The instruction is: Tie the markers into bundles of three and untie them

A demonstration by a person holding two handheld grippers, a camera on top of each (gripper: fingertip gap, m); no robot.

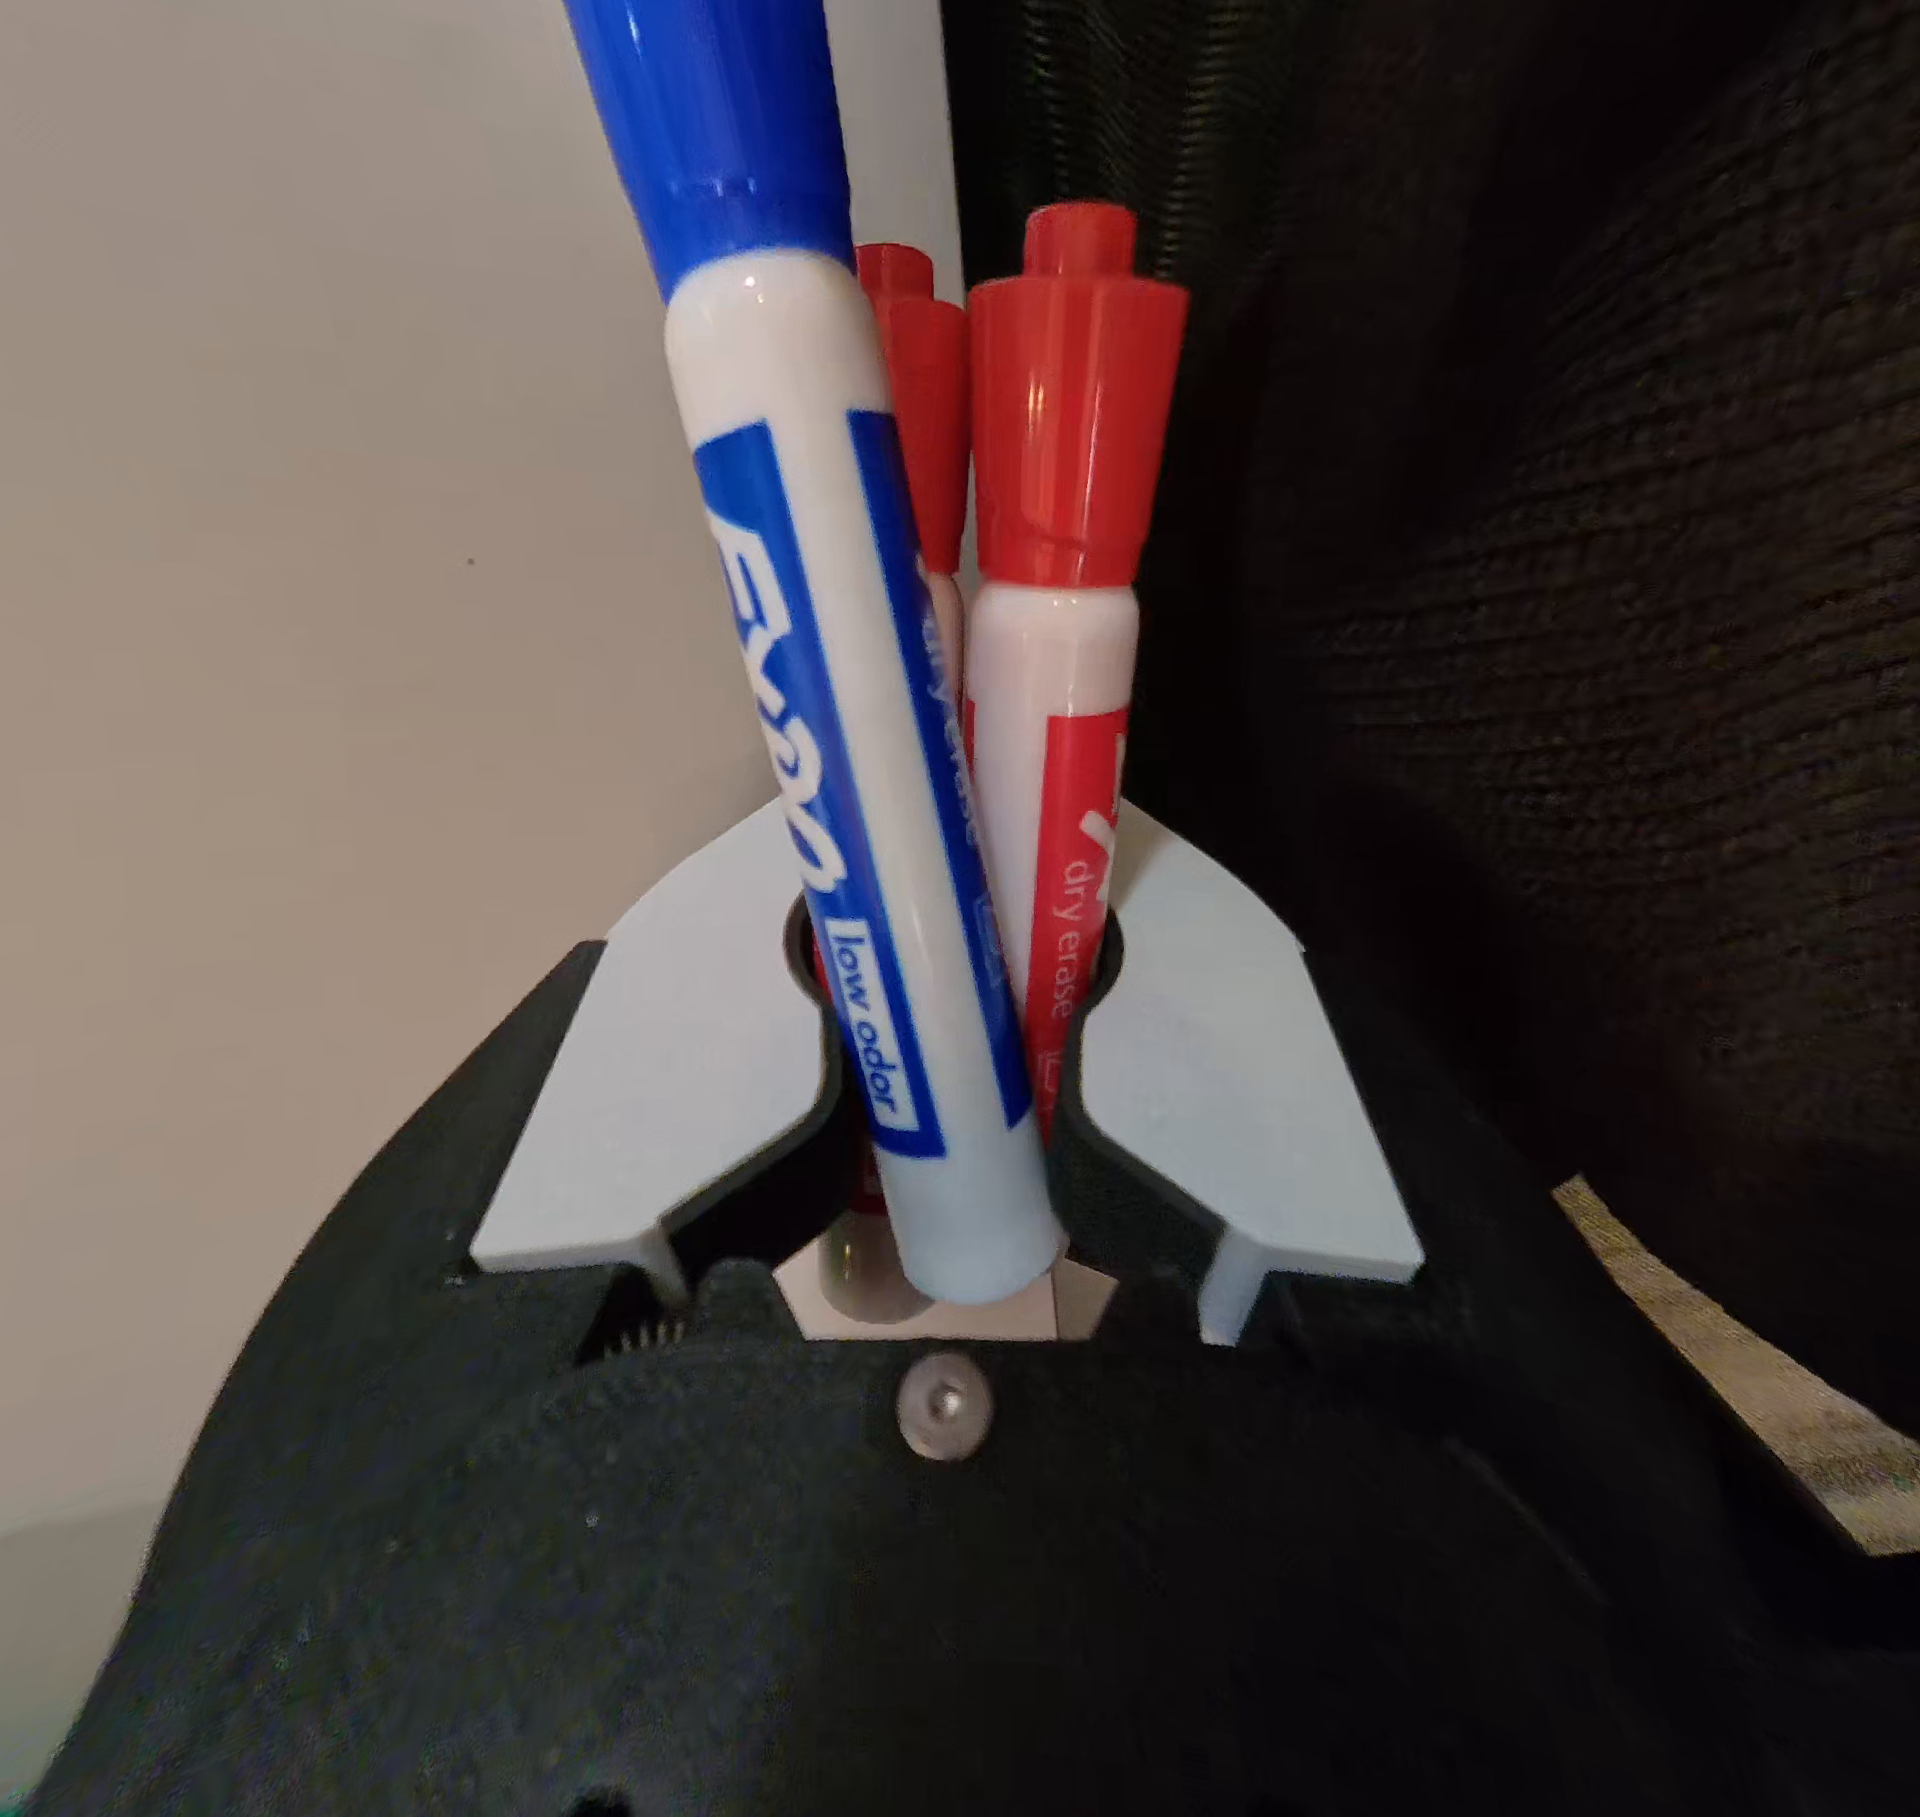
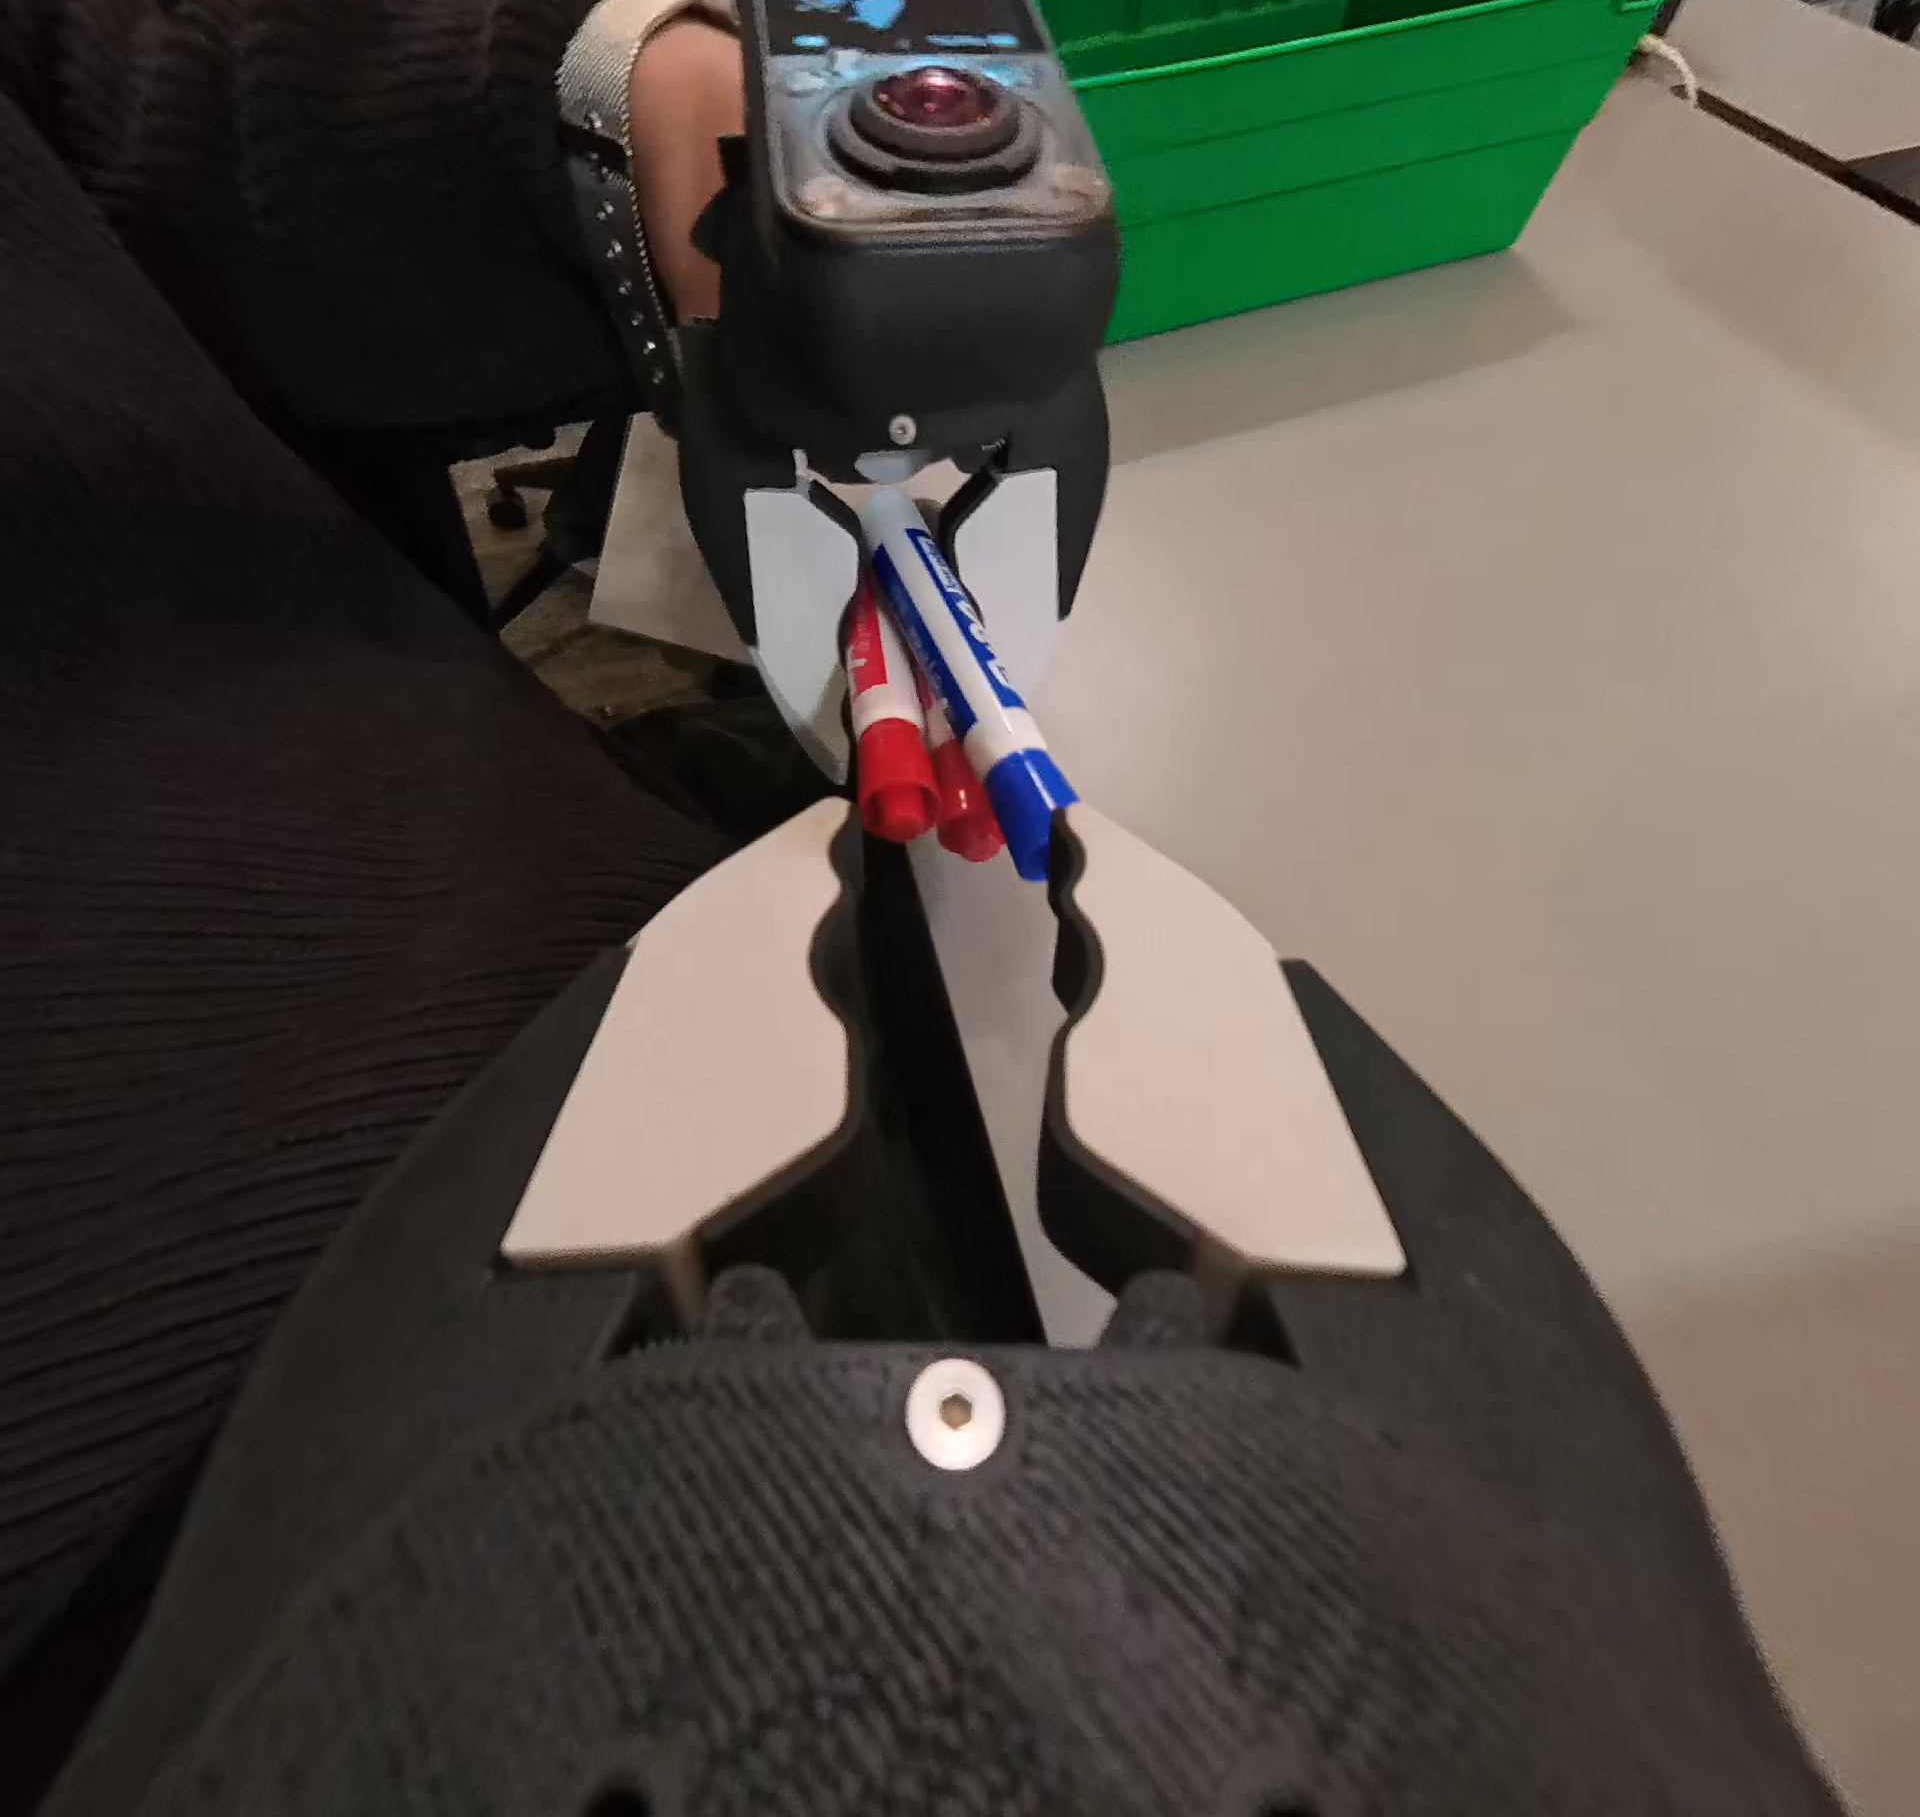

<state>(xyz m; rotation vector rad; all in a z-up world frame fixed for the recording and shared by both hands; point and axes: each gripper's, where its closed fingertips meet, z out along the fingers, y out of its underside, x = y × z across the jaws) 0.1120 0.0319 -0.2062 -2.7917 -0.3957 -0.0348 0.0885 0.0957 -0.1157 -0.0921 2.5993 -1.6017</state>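
My left gripper (image 1: 961, 832) is shut on a bundle of three dry-erase markers. One has a blue cap (image 1: 748, 541); two have red caps (image 1: 1070, 562), one of them (image 1: 925, 417) half hidden behind the blue one. They point away from the gripper. In the right wrist view the left gripper (image 2: 904, 624) faces me and holds the blue marker (image 2: 966, 666) and the red markers (image 2: 883, 718) out towards my right gripper (image 2: 951, 822). The right gripper is open and empty. The marker caps reach its fingertips, and the blue cap is close to the right fingertip (image 2: 1091, 853).
A green plastic bin (image 2: 1351, 136) stands on the grey table (image 2: 1455, 728) at the back right. A person's dark knit clothing (image 2: 260, 624) fills the left side, and a wrist with a watch strap shows behind the left gripper. A chair base (image 2: 520, 489) stands on the floor. About 11 centimeters separates my left fingertips from my right.
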